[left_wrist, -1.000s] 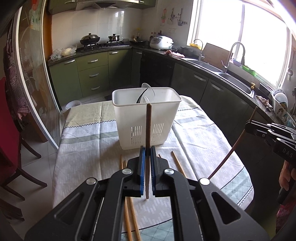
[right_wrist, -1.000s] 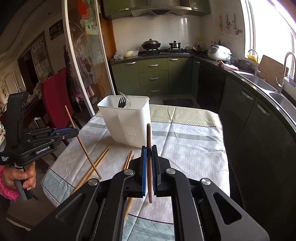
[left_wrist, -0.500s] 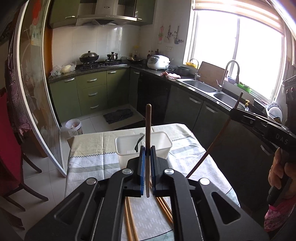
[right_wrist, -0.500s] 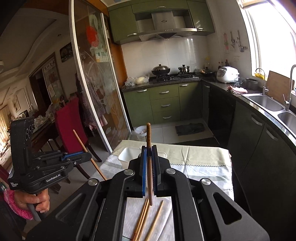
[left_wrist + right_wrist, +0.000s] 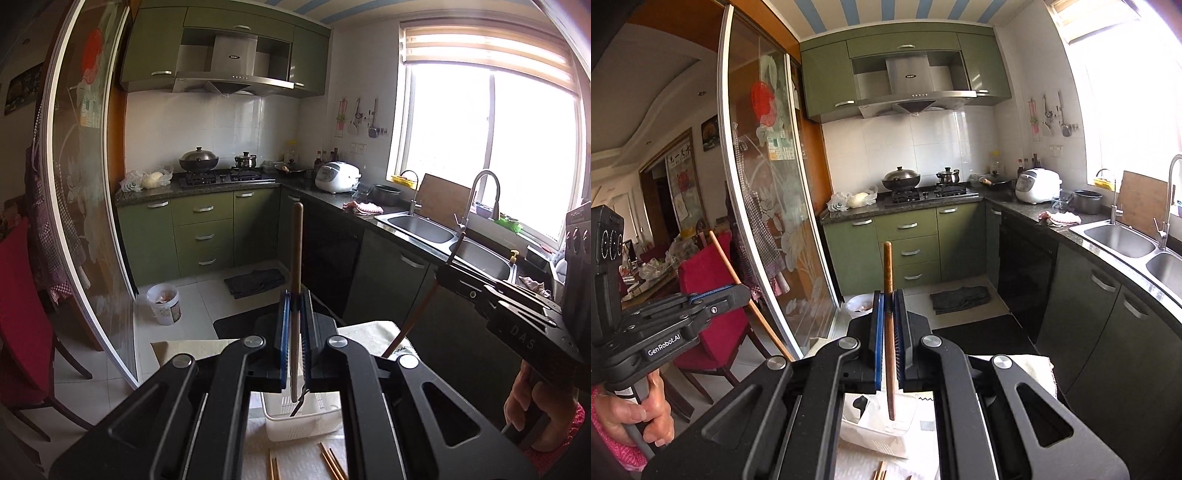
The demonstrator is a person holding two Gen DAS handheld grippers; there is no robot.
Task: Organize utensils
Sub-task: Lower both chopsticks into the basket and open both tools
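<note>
My left gripper point(image 5: 294, 295) is shut on a brown wooden chopstick point(image 5: 296, 258) held upright, its lower tip above the white utensil basket point(image 5: 295, 424) on the table. A dark fork point(image 5: 300, 402) stands in the basket. My right gripper point(image 5: 889, 295) is shut on another brown chopstick point(image 5: 888, 280), upright, its tip over the same basket point(image 5: 871, 424). Each gripper shows in the other's view, the right one point(image 5: 443, 275) and the left one point(image 5: 746, 295), both high above the table. Loose chopsticks point(image 5: 332, 463) lie on the cloth in front of the basket.
The table with its patterned cloth point(image 5: 184, 349) lies below both grippers. A red chair point(image 5: 713, 295) stands to the left by the glass sliding door point(image 5: 768, 221). Green cabinets, stove and sink point(image 5: 424, 229) line the far and right walls.
Both grippers have risen well above the table with their chopsticks and moved in over the basket, which now shows small and low between the fingers.
</note>
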